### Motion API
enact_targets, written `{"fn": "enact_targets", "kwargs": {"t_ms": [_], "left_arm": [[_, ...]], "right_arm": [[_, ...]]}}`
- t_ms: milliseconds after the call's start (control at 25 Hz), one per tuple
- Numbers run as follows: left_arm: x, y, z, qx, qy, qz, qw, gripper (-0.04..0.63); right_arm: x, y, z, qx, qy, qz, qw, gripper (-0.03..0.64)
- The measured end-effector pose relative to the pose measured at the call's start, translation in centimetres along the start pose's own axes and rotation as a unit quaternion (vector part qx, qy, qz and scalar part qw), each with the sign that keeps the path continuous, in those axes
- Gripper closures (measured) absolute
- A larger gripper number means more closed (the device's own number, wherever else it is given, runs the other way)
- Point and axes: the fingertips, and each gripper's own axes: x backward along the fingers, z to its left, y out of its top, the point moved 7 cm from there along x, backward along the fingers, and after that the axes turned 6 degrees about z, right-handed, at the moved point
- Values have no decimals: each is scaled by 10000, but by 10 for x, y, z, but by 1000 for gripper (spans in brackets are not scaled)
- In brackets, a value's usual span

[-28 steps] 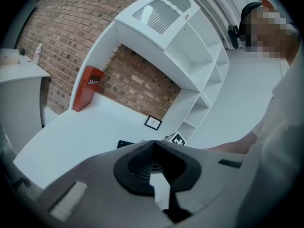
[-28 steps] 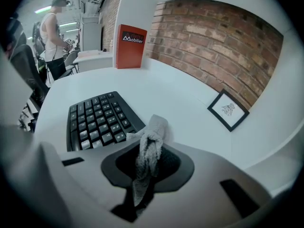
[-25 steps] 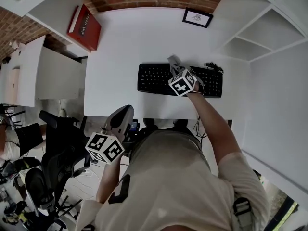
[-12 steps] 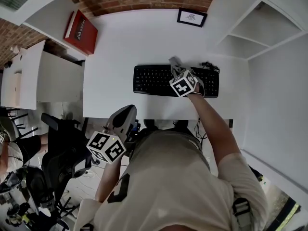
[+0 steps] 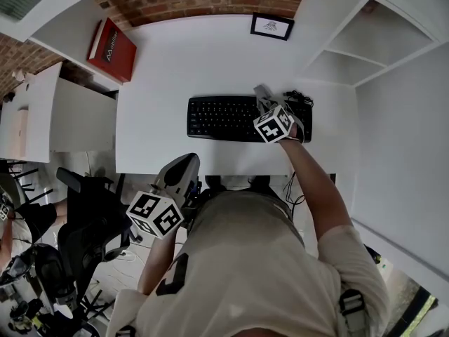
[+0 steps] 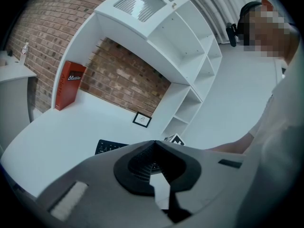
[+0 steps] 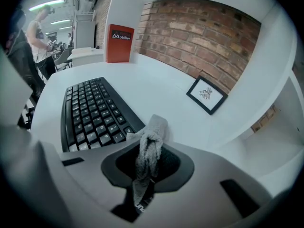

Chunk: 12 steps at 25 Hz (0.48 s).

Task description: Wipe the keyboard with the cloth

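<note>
A black keyboard point(image 5: 224, 118) lies across the white desk point(image 5: 161, 90). My right gripper point(image 5: 264, 97) is over the keyboard's right part, shut on a grey cloth point(image 7: 149, 148). In the right gripper view the cloth bunches up between the jaws and its tip hangs past the keyboard point(image 7: 92, 110) at its far right end. Whether the cloth touches the keys is hidden. My left gripper point(image 5: 181, 168) hangs below the desk's front edge, away from the keyboard, its jaws shut with nothing in them. The left gripper view shows the keyboard point(image 6: 110, 147) just beyond that gripper point(image 6: 155, 142).
A red box point(image 5: 109, 48) stands at the desk's back left and a framed picture point(image 5: 272, 26) leans on the brick wall. A black cable point(image 5: 296, 97) lies behind the keyboard's right end. White shelves point(image 5: 365, 55) rise on the right. An office chair point(image 5: 84, 216) stands lower left.
My right gripper has moved to the right along the keyboard with the cloth. The left gripper has stayed below the desk edge.
</note>
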Motion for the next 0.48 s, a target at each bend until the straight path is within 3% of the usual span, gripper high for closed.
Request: {"fn": "enact_targets", "kwargs": {"t_ms": [480], "left_arm": [[-11, 0, -15, -57, -69, 36, 10000, 592]], "right_arm": [[9, -26, -21, -85, -151, 87, 9998, 581]]}}
